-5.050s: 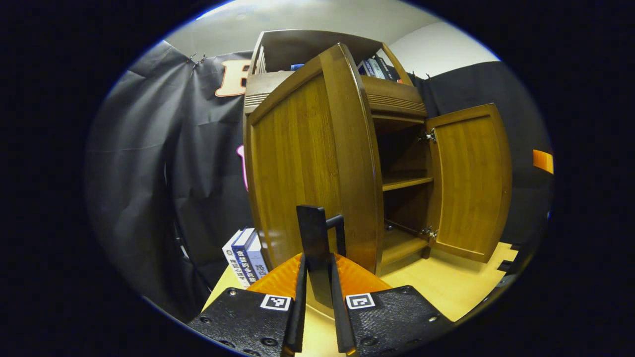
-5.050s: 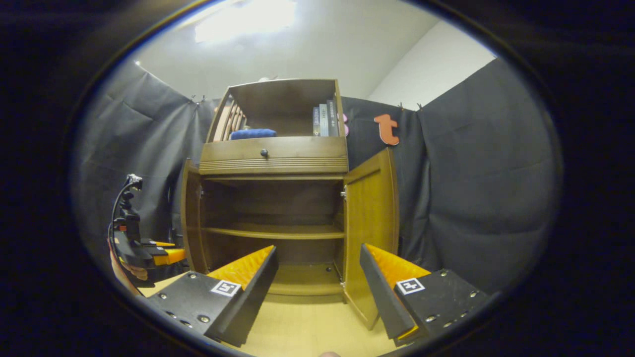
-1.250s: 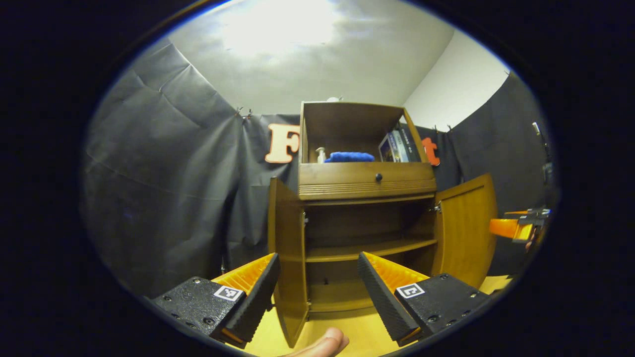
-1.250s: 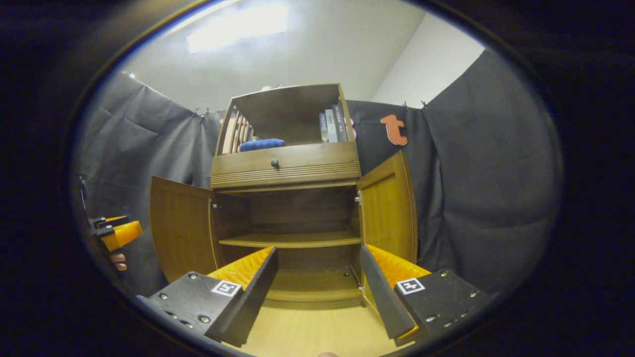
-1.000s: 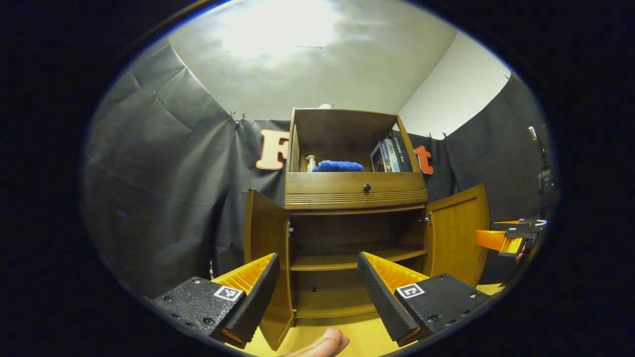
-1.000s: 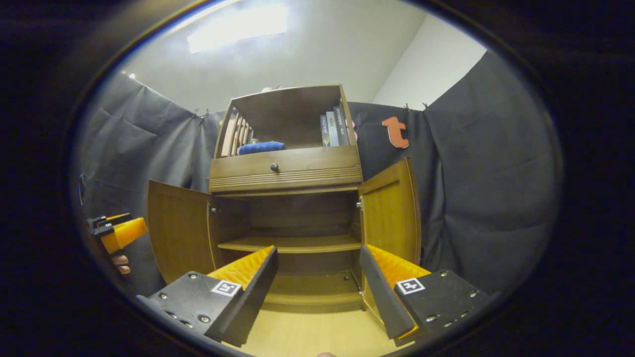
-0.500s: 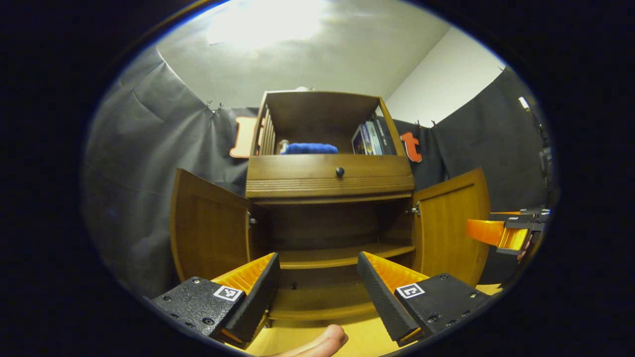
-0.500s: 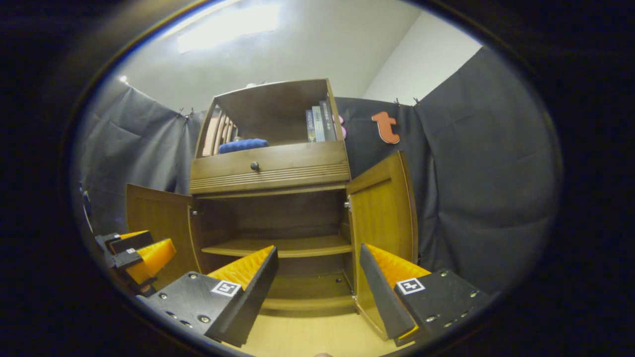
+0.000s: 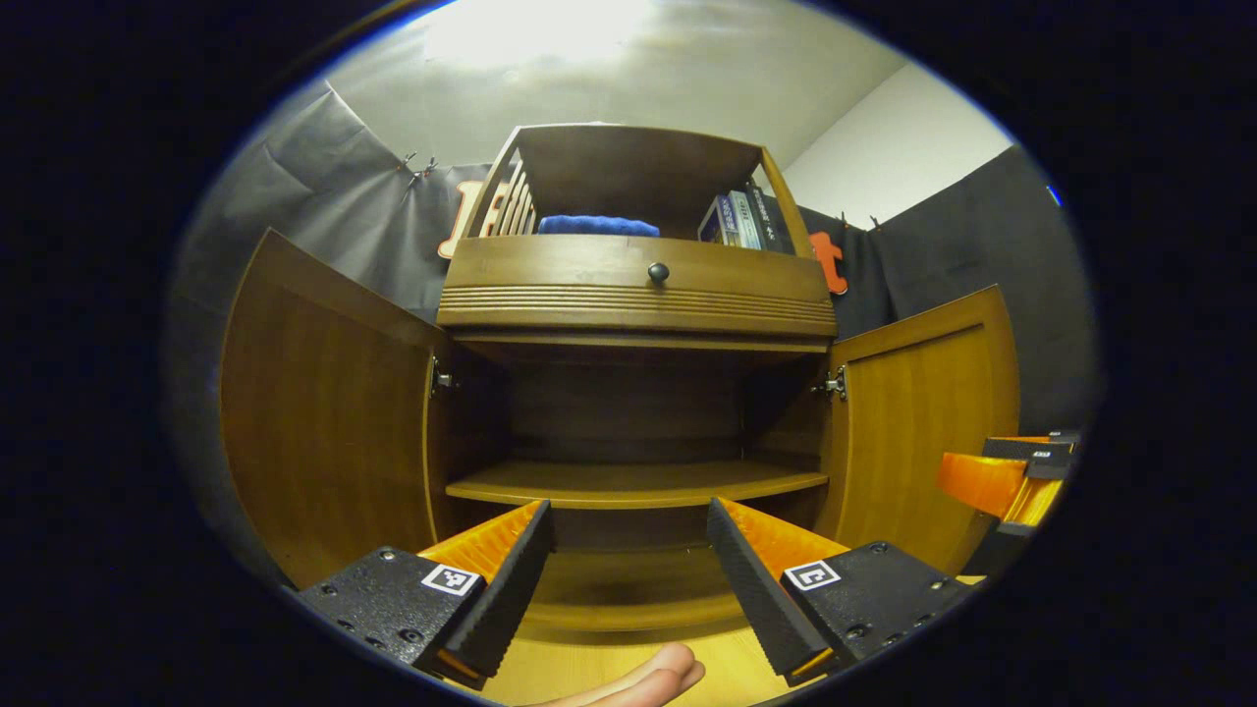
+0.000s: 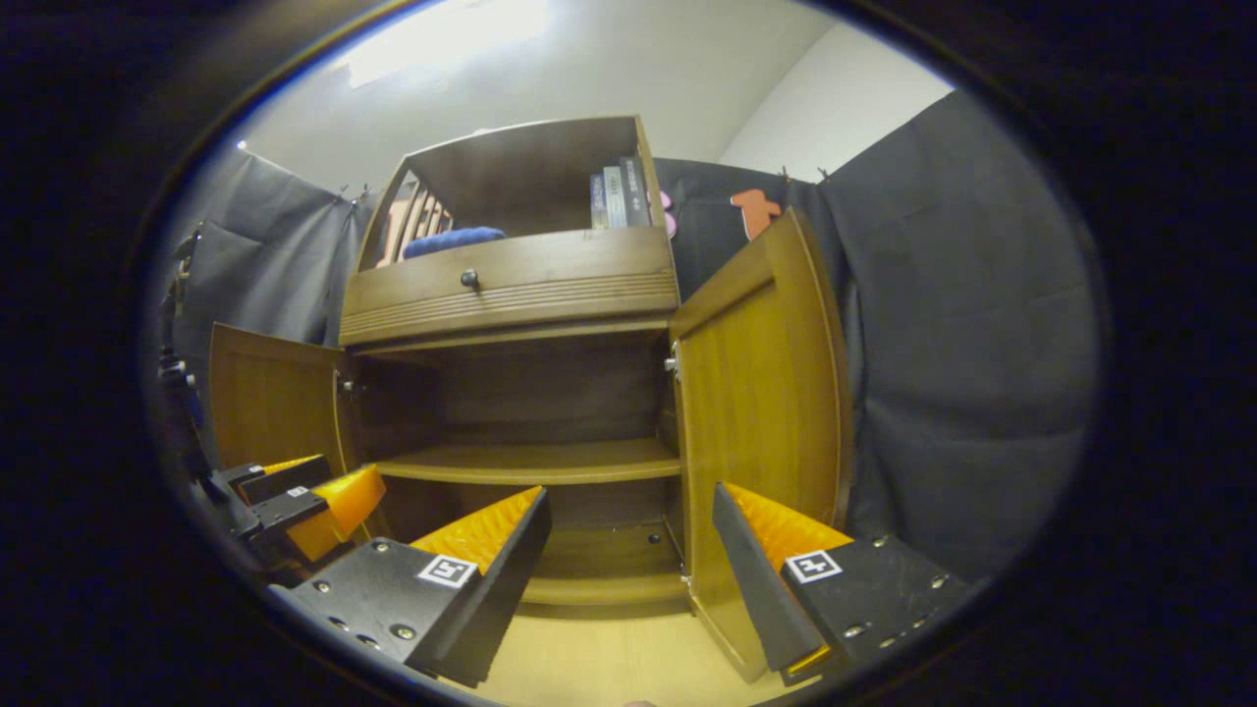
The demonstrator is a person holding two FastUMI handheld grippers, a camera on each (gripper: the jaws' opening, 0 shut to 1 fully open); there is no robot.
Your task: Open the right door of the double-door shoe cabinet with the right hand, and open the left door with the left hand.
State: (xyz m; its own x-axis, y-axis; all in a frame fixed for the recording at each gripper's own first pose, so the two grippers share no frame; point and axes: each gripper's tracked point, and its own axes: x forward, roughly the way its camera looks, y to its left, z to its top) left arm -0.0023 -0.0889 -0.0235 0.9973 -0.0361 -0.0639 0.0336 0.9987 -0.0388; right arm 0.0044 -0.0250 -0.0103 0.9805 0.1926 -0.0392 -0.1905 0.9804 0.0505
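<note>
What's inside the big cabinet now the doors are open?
Inside the cabinet I see one shelf with nothing on it, and a bare bottom board. The fingers cover the bottom's front corners.

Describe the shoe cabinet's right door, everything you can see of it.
The right door is a warm brown wooden panel with a raised frame around a flat, vertically grained centre, and a slightly bowed top edge. It stands swung wide open, upright, hung on the cabinet by a metal hinge near its top corner; the right gripper view shows a lower hinge too. Its inner face is turned toward the left gripper view. No tool touches it: the right tool hangs open beside it.
</note>
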